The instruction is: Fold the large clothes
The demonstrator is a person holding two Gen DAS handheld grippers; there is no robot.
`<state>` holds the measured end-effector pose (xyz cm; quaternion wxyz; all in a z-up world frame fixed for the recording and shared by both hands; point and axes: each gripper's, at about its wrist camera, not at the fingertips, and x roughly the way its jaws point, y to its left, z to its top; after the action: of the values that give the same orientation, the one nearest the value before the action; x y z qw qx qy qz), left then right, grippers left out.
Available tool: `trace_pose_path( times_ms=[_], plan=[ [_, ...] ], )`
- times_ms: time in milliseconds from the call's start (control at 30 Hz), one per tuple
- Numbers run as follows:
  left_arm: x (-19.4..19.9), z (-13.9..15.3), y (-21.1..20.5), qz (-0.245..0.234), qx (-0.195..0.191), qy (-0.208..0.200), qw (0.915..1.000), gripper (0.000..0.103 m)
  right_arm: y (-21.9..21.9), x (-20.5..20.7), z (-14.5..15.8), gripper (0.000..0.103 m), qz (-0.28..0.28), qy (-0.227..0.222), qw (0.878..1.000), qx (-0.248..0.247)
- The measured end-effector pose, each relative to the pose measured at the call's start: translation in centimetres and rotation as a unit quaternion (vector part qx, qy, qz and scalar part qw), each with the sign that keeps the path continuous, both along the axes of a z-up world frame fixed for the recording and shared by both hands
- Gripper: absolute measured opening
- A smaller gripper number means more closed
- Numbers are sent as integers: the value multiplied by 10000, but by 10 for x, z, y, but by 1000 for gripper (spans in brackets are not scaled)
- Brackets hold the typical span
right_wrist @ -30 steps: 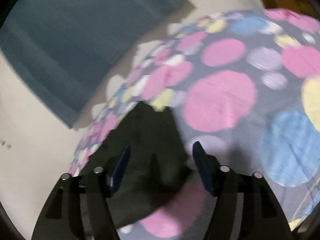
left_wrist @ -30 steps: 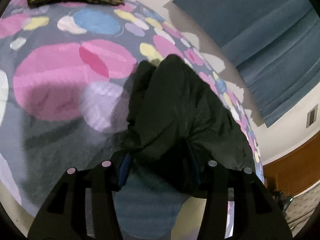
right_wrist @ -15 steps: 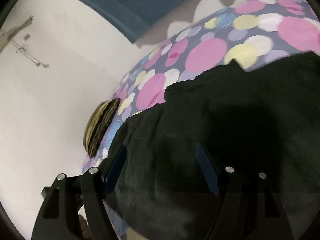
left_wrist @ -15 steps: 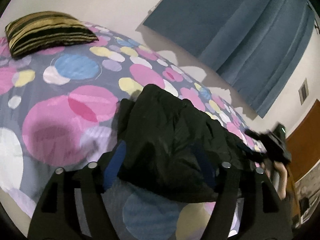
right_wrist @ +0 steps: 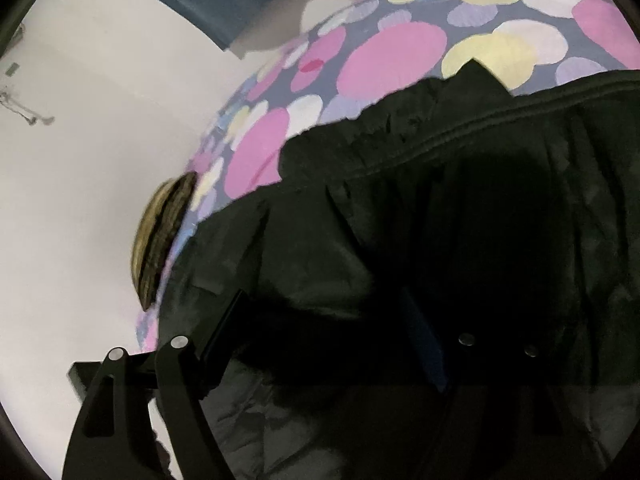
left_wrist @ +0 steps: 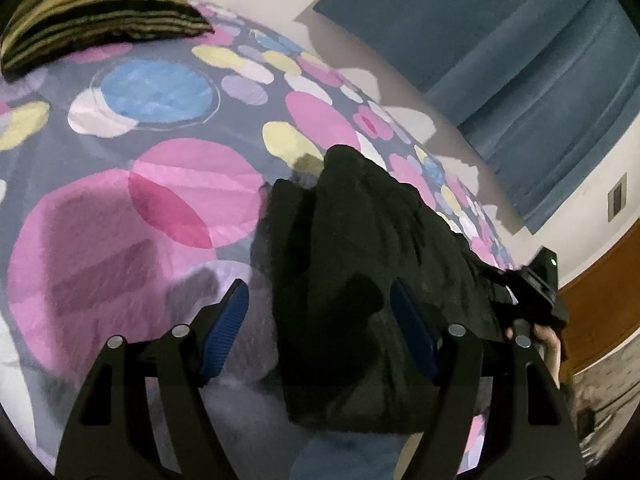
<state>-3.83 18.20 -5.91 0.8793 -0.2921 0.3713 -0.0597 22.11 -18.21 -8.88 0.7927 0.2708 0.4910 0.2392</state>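
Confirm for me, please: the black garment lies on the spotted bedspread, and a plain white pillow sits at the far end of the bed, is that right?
Not quite: the pillow is striped in yellow and black, not plain white, as the left wrist view shows. The black garment does lie on the spotted bedspread.

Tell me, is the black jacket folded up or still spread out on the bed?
Folded, at least roughly: the black jacket lies as a thick, layered bundle on the bed cover, with its edges doubled over. How neat the fold is, I cannot tell.
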Motion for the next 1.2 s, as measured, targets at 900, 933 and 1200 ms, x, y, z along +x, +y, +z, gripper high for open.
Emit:
trace_pose_path(
  times_ms=[900, 933, 1200],
  plan=[
    [48, -35, 3, -780, -273, 512, 9953, 80, 20, -93, 17, 76, 565, -728, 9931, -718],
    [48, -35, 3, -828, -268, 514, 9949, 81, 19, -93, 12, 76, 608, -672, 9933, -721],
    [57, -33, -12, -1251, 91, 540, 9906, 98, 11, -103, 15, 76, 484, -653, 9951, -571]
  ],
)
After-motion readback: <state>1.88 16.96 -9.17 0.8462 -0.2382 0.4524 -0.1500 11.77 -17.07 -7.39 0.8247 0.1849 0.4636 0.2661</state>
